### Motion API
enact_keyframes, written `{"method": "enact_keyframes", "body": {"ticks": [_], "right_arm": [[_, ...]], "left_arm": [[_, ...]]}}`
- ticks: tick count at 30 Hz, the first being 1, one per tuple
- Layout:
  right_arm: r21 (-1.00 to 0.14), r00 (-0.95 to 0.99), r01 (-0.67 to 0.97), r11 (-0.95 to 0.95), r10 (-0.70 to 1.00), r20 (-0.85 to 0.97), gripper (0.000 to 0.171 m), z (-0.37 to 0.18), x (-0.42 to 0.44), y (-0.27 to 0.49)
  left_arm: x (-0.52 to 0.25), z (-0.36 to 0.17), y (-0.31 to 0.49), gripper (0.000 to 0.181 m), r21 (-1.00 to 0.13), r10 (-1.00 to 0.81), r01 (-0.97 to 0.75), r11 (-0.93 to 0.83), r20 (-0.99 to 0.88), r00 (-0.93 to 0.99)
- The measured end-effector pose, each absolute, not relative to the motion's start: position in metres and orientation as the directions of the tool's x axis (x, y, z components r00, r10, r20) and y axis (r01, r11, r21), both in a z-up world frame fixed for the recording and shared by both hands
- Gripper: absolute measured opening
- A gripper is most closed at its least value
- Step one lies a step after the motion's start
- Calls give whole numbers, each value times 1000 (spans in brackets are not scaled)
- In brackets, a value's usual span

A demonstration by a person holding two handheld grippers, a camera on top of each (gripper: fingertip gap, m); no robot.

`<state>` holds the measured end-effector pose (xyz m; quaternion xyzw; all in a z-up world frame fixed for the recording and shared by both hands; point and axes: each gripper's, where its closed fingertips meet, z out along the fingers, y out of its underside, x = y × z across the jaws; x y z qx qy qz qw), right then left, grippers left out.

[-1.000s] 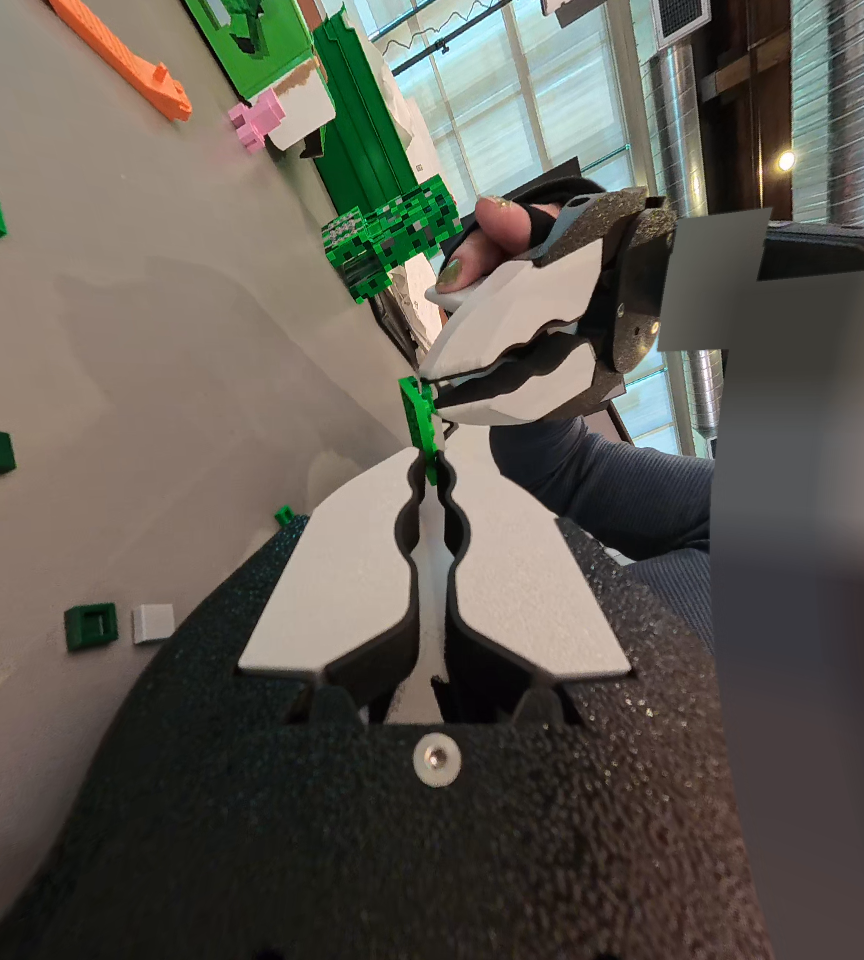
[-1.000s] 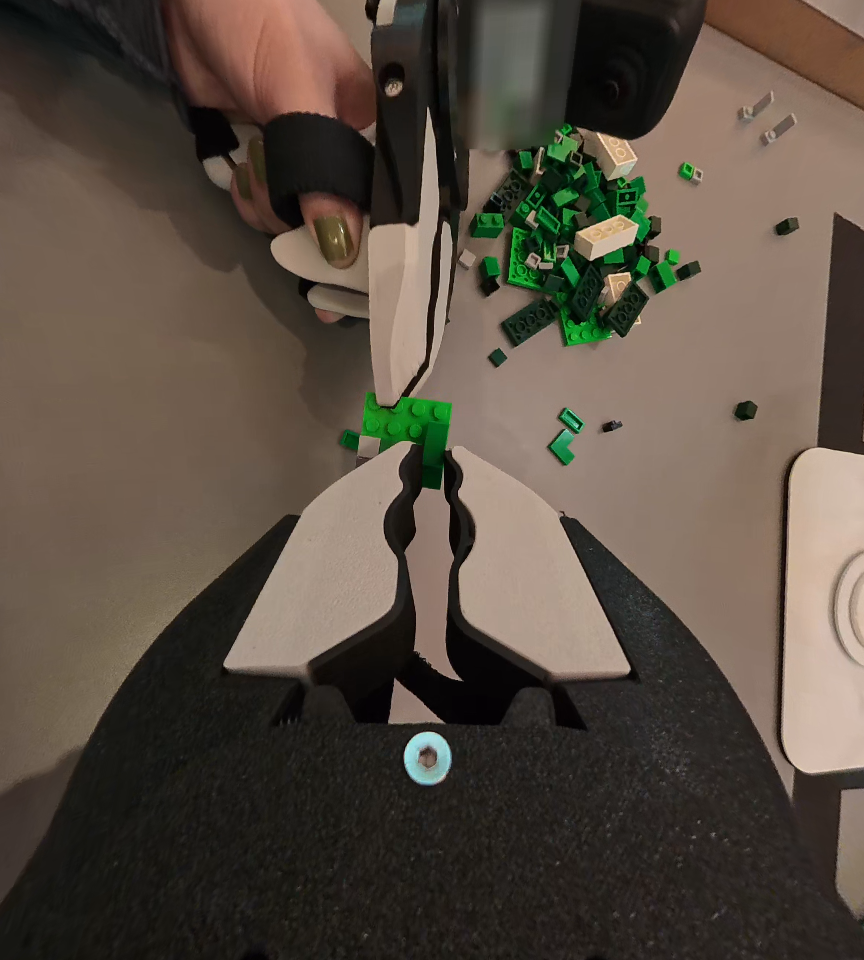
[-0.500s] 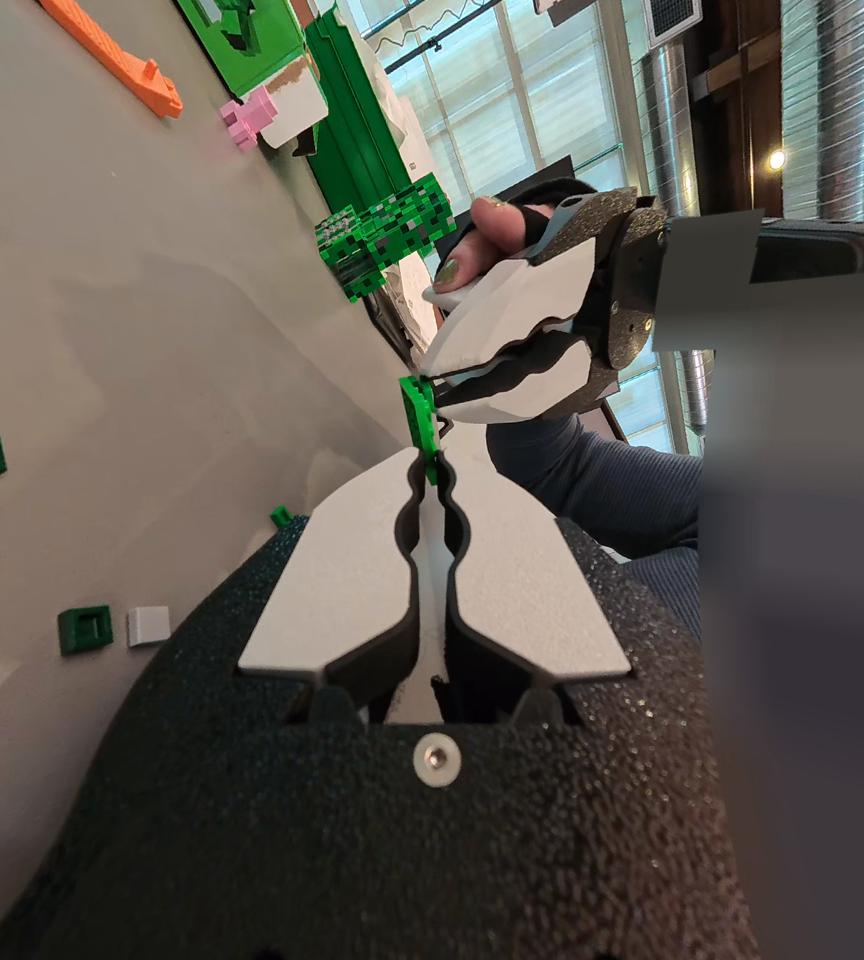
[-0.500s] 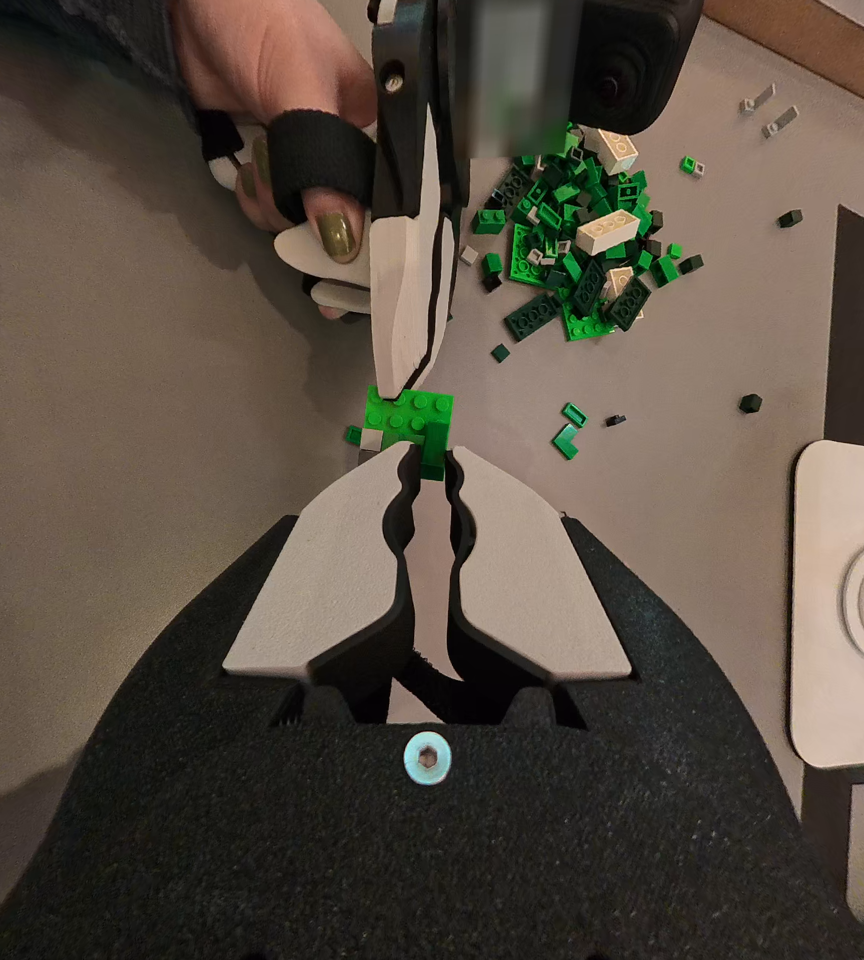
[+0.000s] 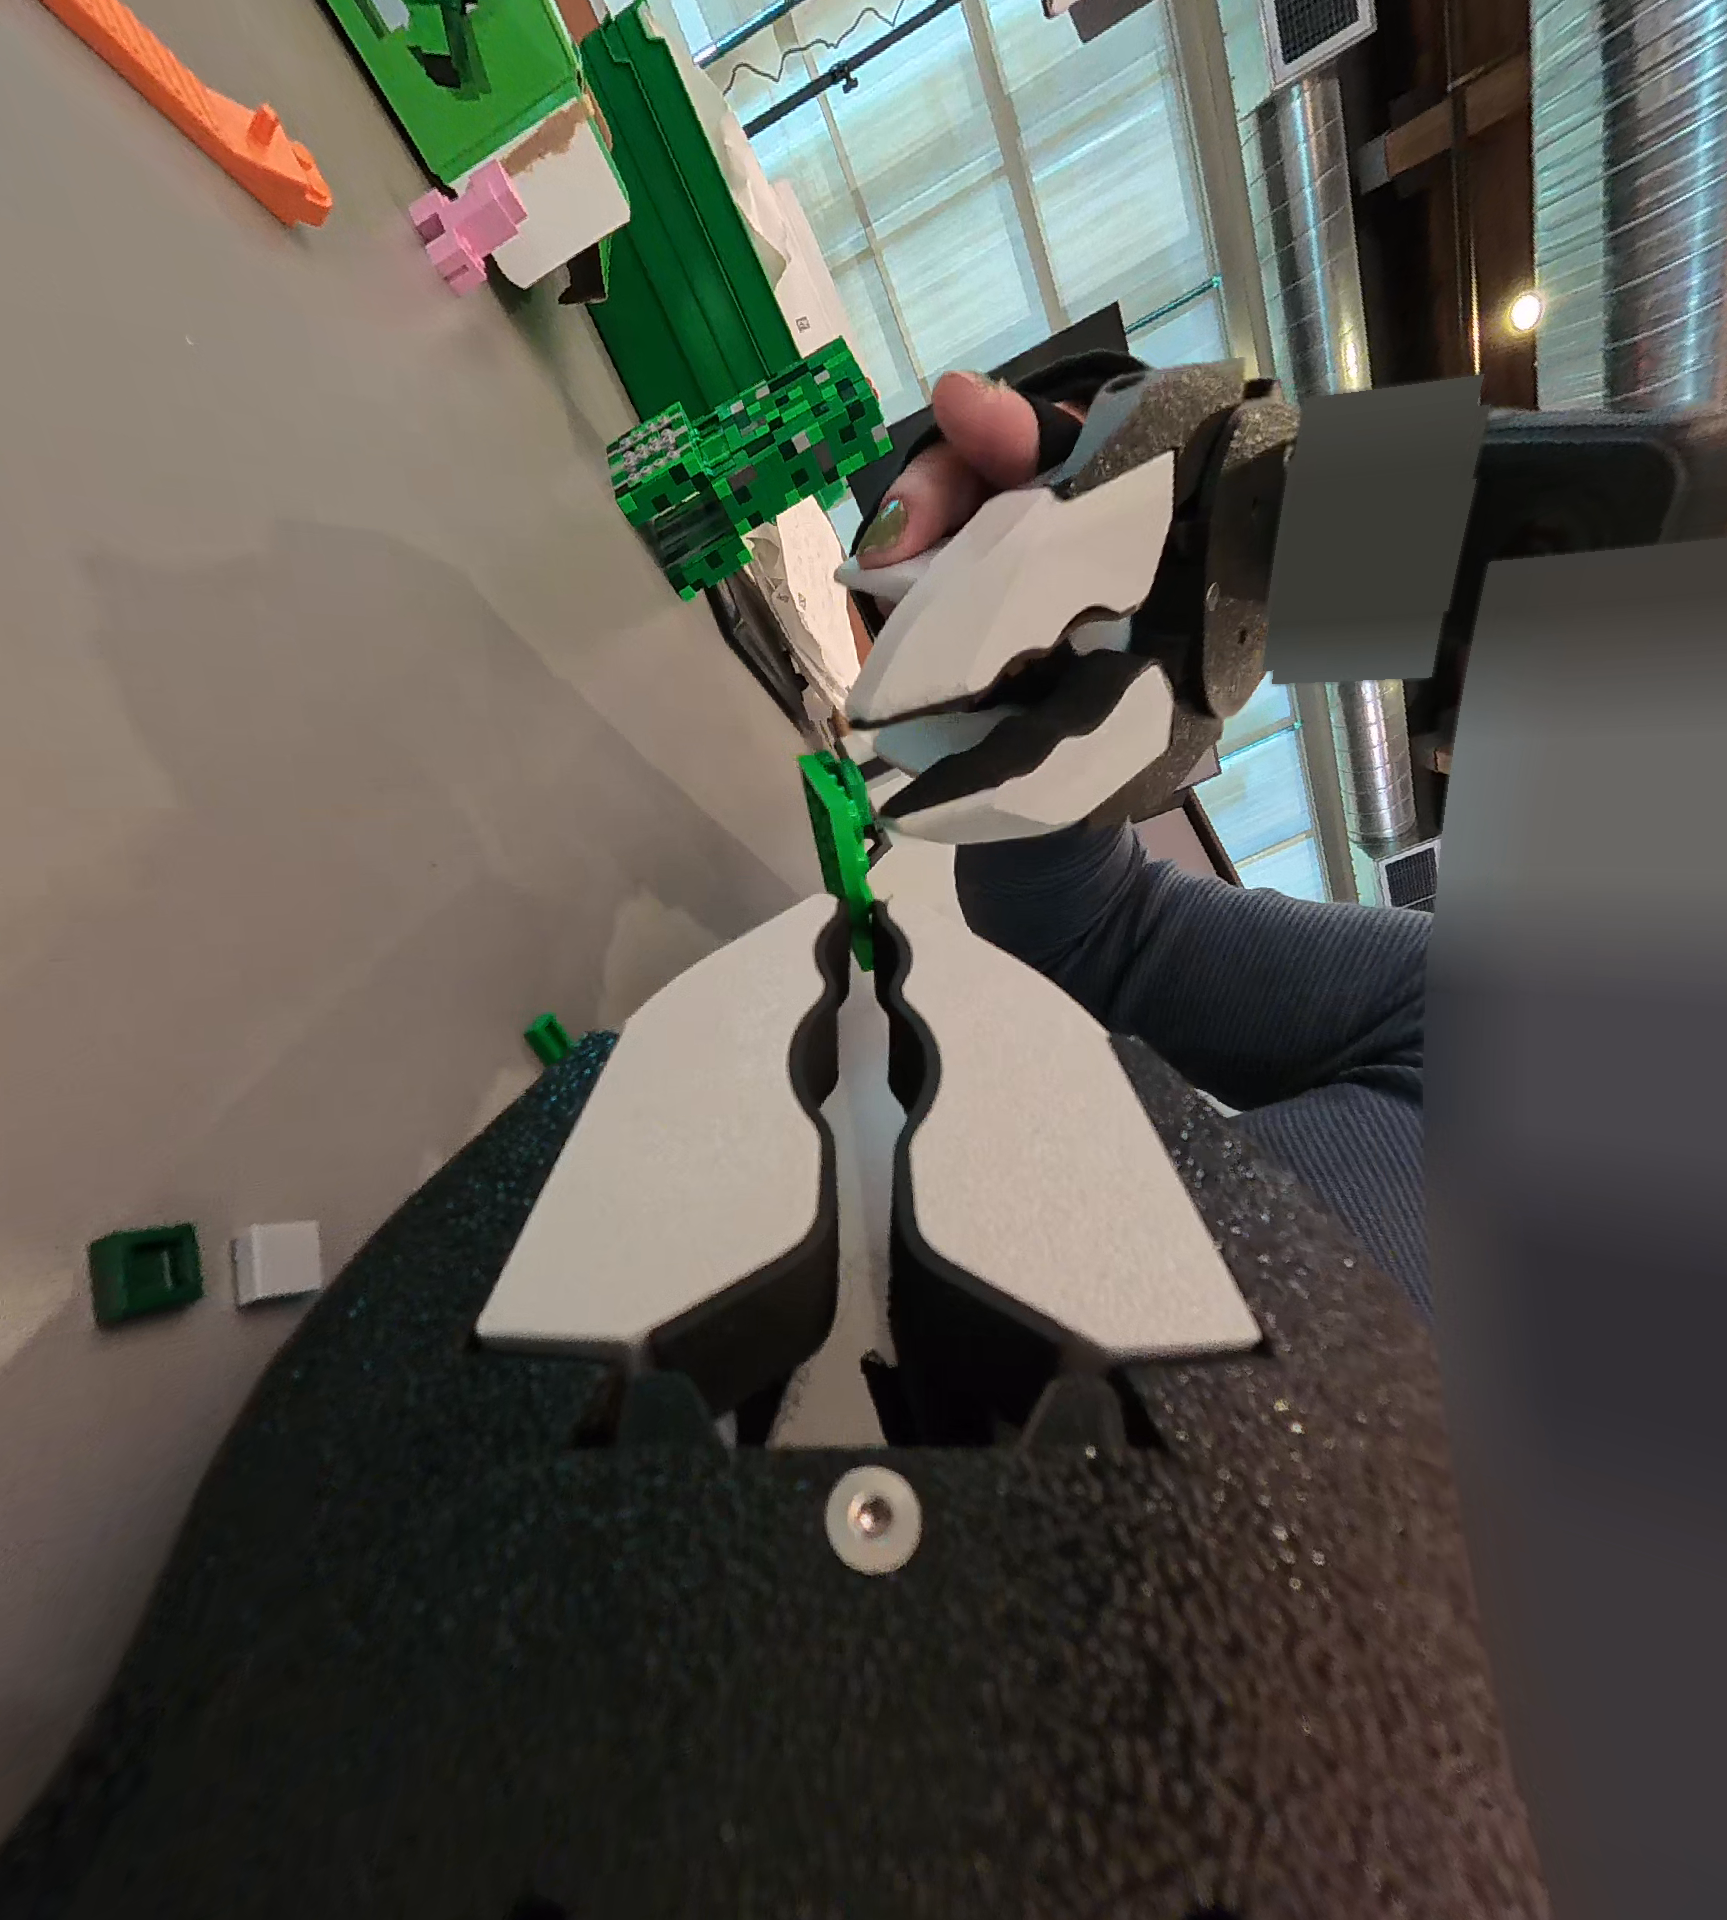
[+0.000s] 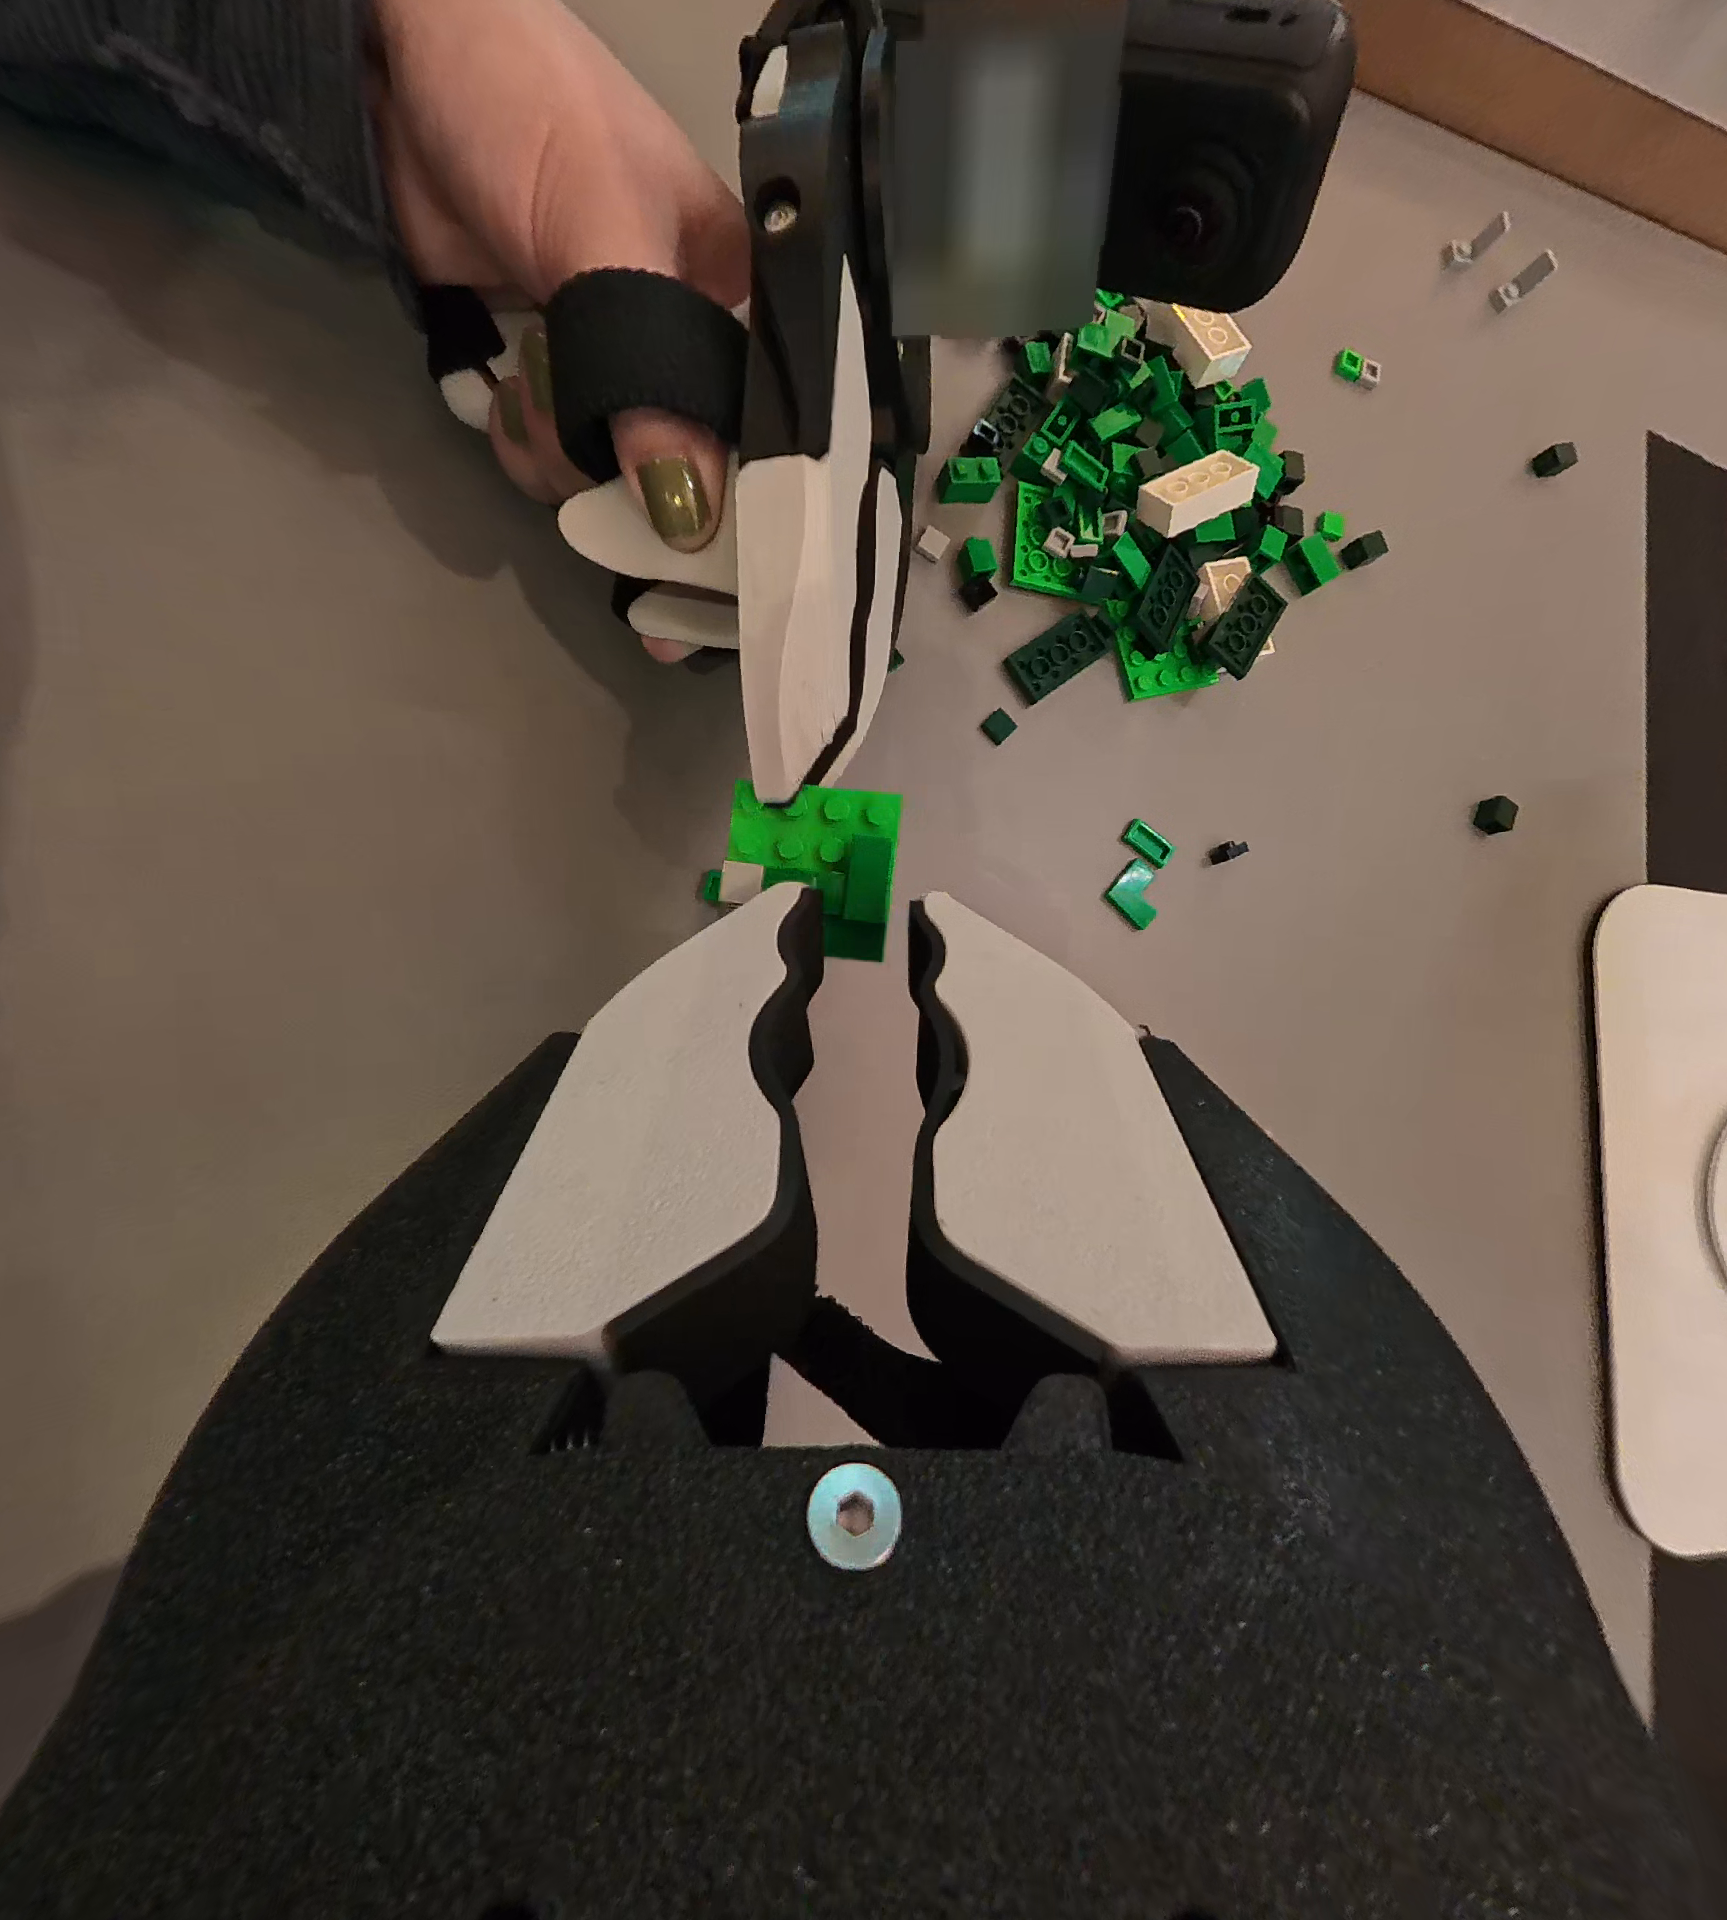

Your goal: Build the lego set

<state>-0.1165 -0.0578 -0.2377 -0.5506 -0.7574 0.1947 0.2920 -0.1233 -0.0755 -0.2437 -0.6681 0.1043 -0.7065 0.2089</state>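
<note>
My left gripper (image 5: pixel 854 920) is shut on the edge of a bright green lego plate (image 5: pixel 838 821) and holds it above the grey table. In the right wrist view the left gripper (image 6: pixel 786 779) reaches down from the top onto the plate's (image 6: pixel 807 831) far corner. A darker green small brick (image 6: pixel 869 878) sits on the plate's near right part. My right gripper (image 6: pixel 864 909) has its jaws parted on either side of that brick. The parted right gripper also shows in the left wrist view (image 5: pixel 869 769), right at the plate.
A pile of loose green, dark green and cream bricks (image 6: pixel 1139 520) lies beyond the plate. Stray pieces (image 6: pixel 1134 883) lie to the right, next to a white pad (image 6: pixel 1711 1195). An orange separator (image 5: pixel 204 114), a green box (image 5: pixel 485 83) and a built pixelated block (image 5: pixel 755 457) stand farther off. Less than 4 cm separates the two grippers' tips. Between my right fingertips and the orange separator (image 5: pixel 204 114) there is roughly 20 centimeters.
My right gripper's jaws have opened and let go of the small darker green brick, which stays on the plate. My left gripper still holds the plate in about the same place.
</note>
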Motion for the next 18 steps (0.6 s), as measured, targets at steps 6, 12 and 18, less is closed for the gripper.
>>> {"method": "enact_keyframes", "body": {"ticks": [6, 12, 18], "right_arm": [[-712, -128, 688, -140, 942, -310, 30, -222, -117, -63], [-465, -61, 748, -472, 649, -758, 28, -228, -116, -67], [-404, -70, 768, -497, 562, -824, 19, -228, -118, -73]], "left_arm": [[-123, -239, -80, 3, -436, -446, 135, -890, 893, -61], [-121, -237, -85, 3, -446, -455, 107, -889, 887, -82], [-120, -236, -86, 3, -446, -455, 103, -889, 885, -93]]}}
